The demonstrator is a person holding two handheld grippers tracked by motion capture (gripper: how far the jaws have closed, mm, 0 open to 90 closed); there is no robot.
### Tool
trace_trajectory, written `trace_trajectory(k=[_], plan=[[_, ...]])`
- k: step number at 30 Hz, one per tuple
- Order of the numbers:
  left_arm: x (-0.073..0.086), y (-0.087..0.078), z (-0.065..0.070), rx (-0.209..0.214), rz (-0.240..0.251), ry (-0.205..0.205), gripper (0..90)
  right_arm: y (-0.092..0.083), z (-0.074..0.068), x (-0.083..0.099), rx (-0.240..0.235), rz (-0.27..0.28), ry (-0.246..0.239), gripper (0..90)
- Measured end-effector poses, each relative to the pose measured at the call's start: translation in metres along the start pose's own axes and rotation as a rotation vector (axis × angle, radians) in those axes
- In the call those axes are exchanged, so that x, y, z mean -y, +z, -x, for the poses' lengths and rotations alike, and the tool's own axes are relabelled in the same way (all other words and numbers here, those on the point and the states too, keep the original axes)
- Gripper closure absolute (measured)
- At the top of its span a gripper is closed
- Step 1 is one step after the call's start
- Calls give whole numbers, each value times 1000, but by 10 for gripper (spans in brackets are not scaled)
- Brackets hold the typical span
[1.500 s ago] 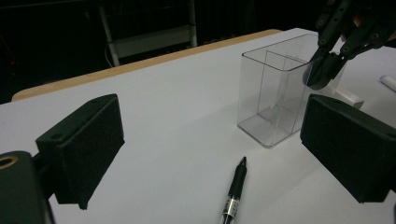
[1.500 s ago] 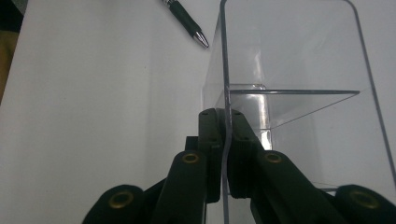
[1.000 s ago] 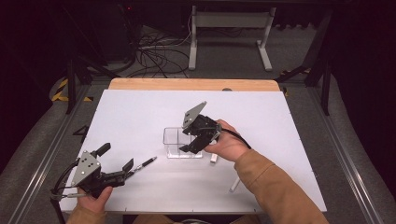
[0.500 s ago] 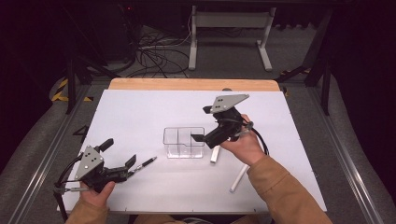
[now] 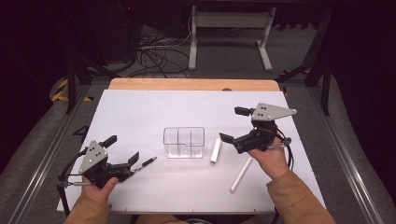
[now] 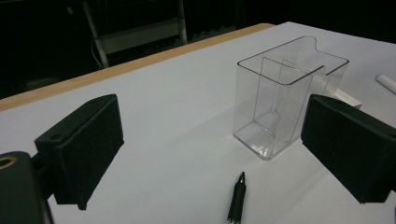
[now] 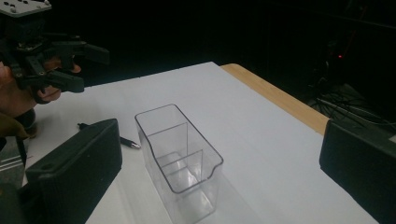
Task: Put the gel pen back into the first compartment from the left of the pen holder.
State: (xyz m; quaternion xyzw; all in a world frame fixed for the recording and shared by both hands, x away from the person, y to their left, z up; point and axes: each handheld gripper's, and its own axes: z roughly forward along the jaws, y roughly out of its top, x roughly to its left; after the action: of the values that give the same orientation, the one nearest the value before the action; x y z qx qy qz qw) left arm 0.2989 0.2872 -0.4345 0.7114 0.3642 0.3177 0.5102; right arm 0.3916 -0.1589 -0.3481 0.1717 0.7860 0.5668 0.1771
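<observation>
Standing upright near the middle of the white desk [image 5: 140, 112], the clear plastic box [image 5: 184, 142] is the thing both claws face. It is a see-through, open-topped holder, longer than wide, with thin inner walls that split it into compartments; one corner of its rim is notched. Nothing shows inside it in either gripper view.

Just to its right in the high view lies a short white stick [image 5: 215, 150], close beside the box but apart from it, and a longer white stick [image 5: 241, 174] lies farther right, nearer the person. To the box's left a black pen [image 5: 144, 163] rests flat on the desk, its tip pointing toward the box.

The right claw [image 5: 230, 125] hangs above the desk to the right of the box — its jaws have just been opening and stand wide, with nothing between them. The left claw [image 5: 122, 149] sits low at the desk's near left, jaws spread and released, the pen lying just ahead of it.
</observation>
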Motion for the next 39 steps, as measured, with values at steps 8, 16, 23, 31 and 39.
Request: trace_trajectory(k=[8,16,23,31,39], plan=[[-5,1,-3,30,-24,5,64,-31,1,29,105,18,37,0],[-15,6,3,116,-88,87,29,-56,7,66,171,25,104,0],[-20,12,3,118,-152,91,38,-65,9,85,204,14,126,0],[-29,18,-1,162,-268,54,68,-65,6,88,221,-7,103,0],[-36,25,-2,154,-378,64,102,-68,5,90,216,8,108,0]])
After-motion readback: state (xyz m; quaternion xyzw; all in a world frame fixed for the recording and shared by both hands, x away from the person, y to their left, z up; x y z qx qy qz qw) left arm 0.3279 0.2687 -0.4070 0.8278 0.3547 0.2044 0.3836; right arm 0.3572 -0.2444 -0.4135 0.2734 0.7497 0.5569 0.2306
